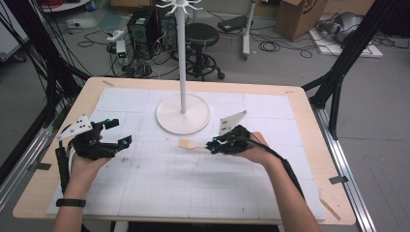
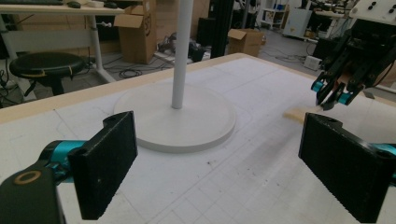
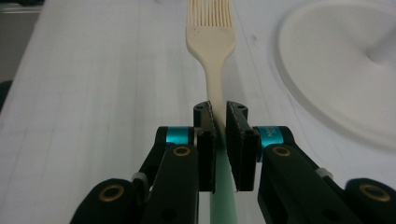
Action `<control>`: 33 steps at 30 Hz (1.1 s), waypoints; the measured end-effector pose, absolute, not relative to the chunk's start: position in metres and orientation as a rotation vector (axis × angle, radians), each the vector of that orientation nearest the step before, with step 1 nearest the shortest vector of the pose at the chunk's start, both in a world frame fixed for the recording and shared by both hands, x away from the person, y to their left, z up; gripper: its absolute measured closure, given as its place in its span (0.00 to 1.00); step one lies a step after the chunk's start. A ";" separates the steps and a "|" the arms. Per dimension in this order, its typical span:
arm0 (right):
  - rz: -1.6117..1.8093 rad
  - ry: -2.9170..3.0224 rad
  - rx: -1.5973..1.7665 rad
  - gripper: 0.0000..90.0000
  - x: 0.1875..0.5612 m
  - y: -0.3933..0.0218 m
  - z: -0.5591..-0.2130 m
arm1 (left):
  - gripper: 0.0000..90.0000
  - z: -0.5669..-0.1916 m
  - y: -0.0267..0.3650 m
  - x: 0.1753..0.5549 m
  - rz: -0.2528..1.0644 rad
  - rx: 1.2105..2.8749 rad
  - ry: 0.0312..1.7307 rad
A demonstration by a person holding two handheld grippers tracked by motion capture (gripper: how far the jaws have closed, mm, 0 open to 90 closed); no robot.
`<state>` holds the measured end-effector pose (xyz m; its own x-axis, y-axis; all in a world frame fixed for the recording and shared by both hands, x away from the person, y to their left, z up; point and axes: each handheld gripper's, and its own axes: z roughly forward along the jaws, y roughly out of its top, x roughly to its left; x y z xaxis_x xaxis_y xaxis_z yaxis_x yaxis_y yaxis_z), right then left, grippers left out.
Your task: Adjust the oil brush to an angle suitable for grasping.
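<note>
Slotted spatula, cream head on a green handle, likely light, stiff and a little slick, clenched at mid-handle in the right claw just above the bench beside the white stand; left claw released, empty.

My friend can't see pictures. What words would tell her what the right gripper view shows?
The right gripper has its two black jaws shut on the handle of a cream spatula with a slotted head, pointing away over the white gridded mat. The round white stand base lies at the right.
</note>
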<state>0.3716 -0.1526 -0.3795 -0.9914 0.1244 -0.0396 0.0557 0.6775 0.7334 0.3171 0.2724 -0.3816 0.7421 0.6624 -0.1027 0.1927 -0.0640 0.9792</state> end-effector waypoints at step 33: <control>1.120 3.030 -0.397 0.92 0.350 0.022 -0.425 | 0.13 -0.379 0.280 0.316 0.434 1.598 0.701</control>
